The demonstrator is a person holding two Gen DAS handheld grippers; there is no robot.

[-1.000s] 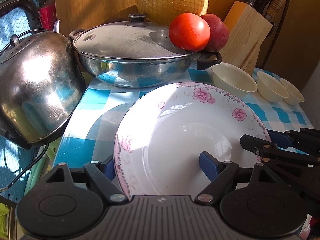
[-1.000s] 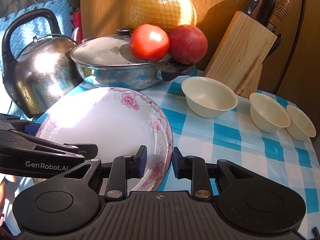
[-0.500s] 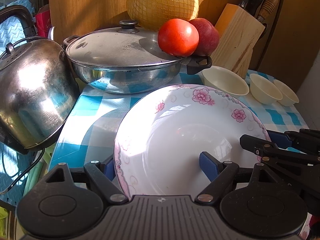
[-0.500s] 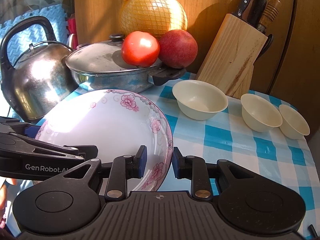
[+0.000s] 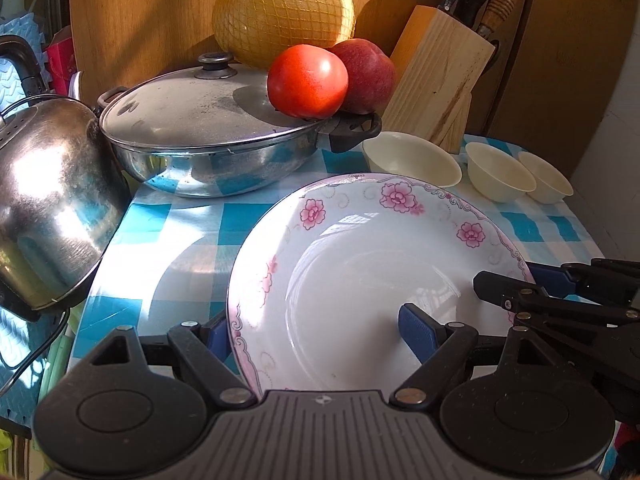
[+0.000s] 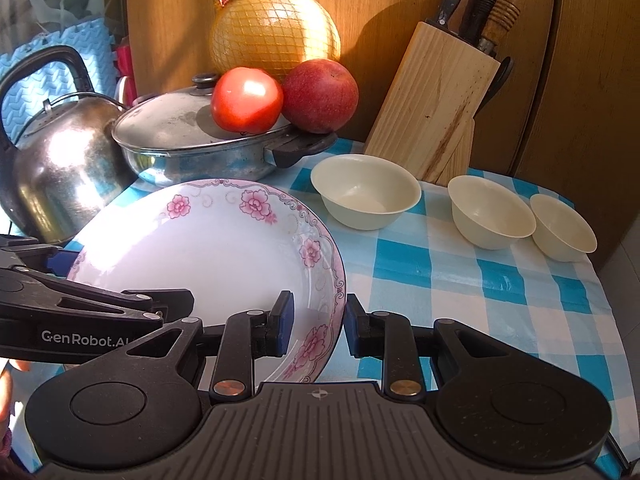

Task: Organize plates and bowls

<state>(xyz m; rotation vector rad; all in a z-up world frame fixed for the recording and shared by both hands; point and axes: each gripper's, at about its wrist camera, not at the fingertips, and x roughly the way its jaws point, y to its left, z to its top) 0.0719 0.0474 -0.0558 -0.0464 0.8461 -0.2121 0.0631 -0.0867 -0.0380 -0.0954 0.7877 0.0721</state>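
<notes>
A floral-rimmed deep plate is held between two handheld grippers above the near left part of a bench covered in a blue-checked cloth. The left gripper straddles the plate's left rim with its fingers spread wide, one blue pad inside the well and the other outside the rim; whether they actually bear on the china cannot be told. The right gripper has its fingers drawn in around the right rim, one inside and one outside, seemingly pinching it, though a sliver of a gap may remain on the outer side.

Three cream bowls sit further right: a large bowl near the knife block, then a middle bowl and a small bowl toward the far right edge. A lidded steel pan carrying a tomato and an apple, a netted pomelo and a kettle crowd the far left.

The step in hand appears to be carrying the plate to its place. Done well, both grips should move together and keep the plate level, since glazed china can slip from a rim hold. The path should stay clear of the pan's handle and the kettle, and the plate should come down flat on open cloth before either grip lets go.
</notes>
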